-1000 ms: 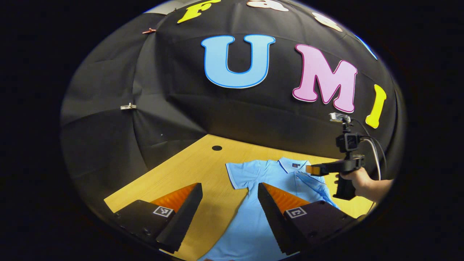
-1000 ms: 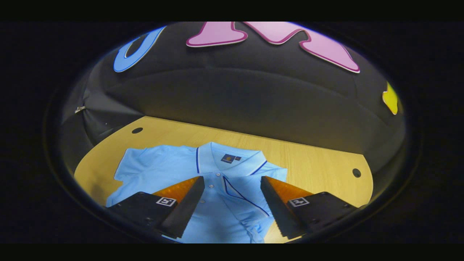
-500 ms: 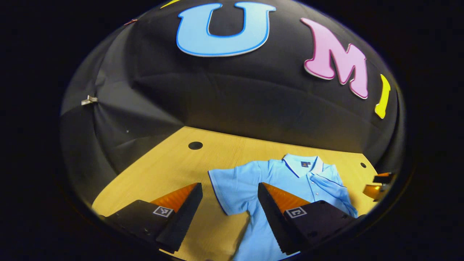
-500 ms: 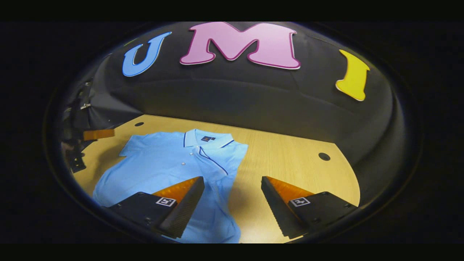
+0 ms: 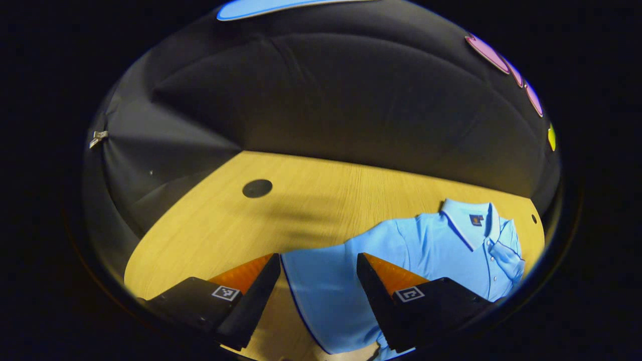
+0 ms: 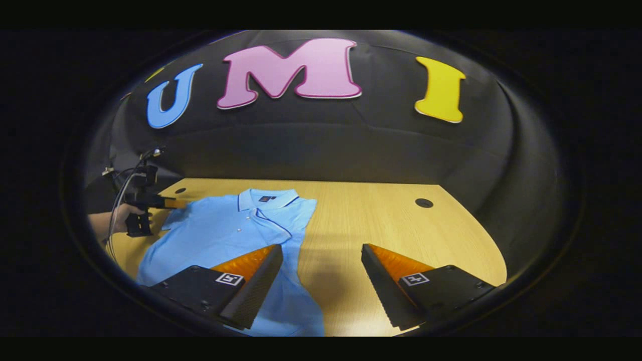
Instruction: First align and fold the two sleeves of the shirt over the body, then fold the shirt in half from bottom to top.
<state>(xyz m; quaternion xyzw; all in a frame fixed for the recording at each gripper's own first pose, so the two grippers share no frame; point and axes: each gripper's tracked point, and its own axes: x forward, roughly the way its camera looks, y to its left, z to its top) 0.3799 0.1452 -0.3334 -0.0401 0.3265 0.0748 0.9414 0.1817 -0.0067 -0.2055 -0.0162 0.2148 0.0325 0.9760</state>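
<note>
Left gripper view: light blue polo shirt (image 5: pixel 431 250) lies flat on the wooden tabletop (image 5: pixel 321 195), collar (image 5: pixel 469 220) at far right, buttons up. Left tool (image 5: pixel 317 301) has its fingers spread wide, nothing between them pressed; the left sleeve (image 5: pixel 321 286) lies spread out flat right under the gap, its piped hem edge running between the fingers. Cannot tell if the tips touch the cloth. On the far side of the shirt the right sleeve (image 5: pixel 509 250) looks already laid over the chest. Dark round hole (image 5: pixel 257 188) in the tabletop, well apart from the shirt.

Right gripper view: right tool (image 6: pixel 321 296) gaping, empty, over bare tabletop (image 6: pixel 401 225) just beside the shirt's (image 6: pixel 225 235) right edge; one finger overlaps the lower body in the picture. Shirt right side reads as a straight folded edge (image 6: pixel 301 235), sleeve tucked in. Left tool (image 6: pixel 170 203), held by a hand (image 6: pixel 113 223), sits at the shirt's left shoulder, sleeve end.

Handling, my guess: thin knit, light, floppy, no stiffness, will drape and wrinkle, may drag along the smooth wood if pulled sideways. Best pinch for the left sleeve is the hem edge near its outer corner, single layer only, lift a little, carry across, lay down flat. Collar and placket are the thicker parts; avoid gripping there.
</note>
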